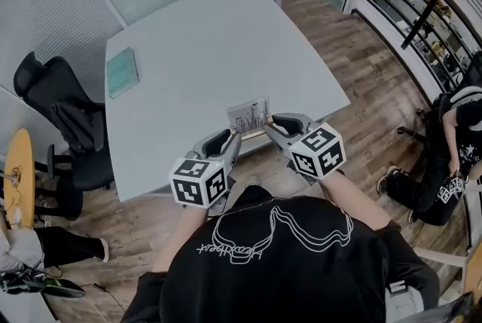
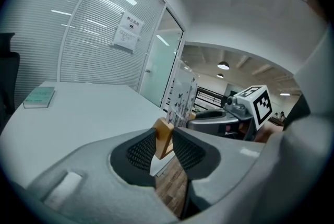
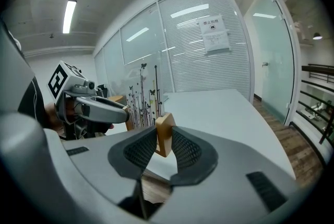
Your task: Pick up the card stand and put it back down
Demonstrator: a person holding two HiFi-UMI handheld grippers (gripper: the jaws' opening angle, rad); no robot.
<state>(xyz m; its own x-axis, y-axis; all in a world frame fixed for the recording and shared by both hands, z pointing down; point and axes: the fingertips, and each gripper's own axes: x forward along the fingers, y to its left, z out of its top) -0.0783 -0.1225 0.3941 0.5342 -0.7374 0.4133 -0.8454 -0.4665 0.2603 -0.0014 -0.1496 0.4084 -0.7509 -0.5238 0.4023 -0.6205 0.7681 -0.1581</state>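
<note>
The card stand [image 1: 248,118] is a clear printed card in a wooden base, at the near edge of the pale grey table [image 1: 188,50]. My left gripper [image 1: 232,136] is shut on the base's left end, and my right gripper [image 1: 273,124] is shut on its right end. In the left gripper view the wooden end [image 2: 163,138] sits pinched between the pads, with the card [image 2: 182,93] and the right gripper [image 2: 222,117] beyond. The right gripper view shows the other wooden end [image 3: 165,134] clamped, with the card [image 3: 140,95] and the left gripper [image 3: 96,107] behind. I cannot tell whether the base touches the table.
A green book [image 1: 122,71] lies at the table's far left corner. A black office chair [image 1: 64,114] stands left of the table. A person sits on the wood floor at the right [image 1: 452,156]. Glass partitions with blinds [image 3: 209,50] close off the far side.
</note>
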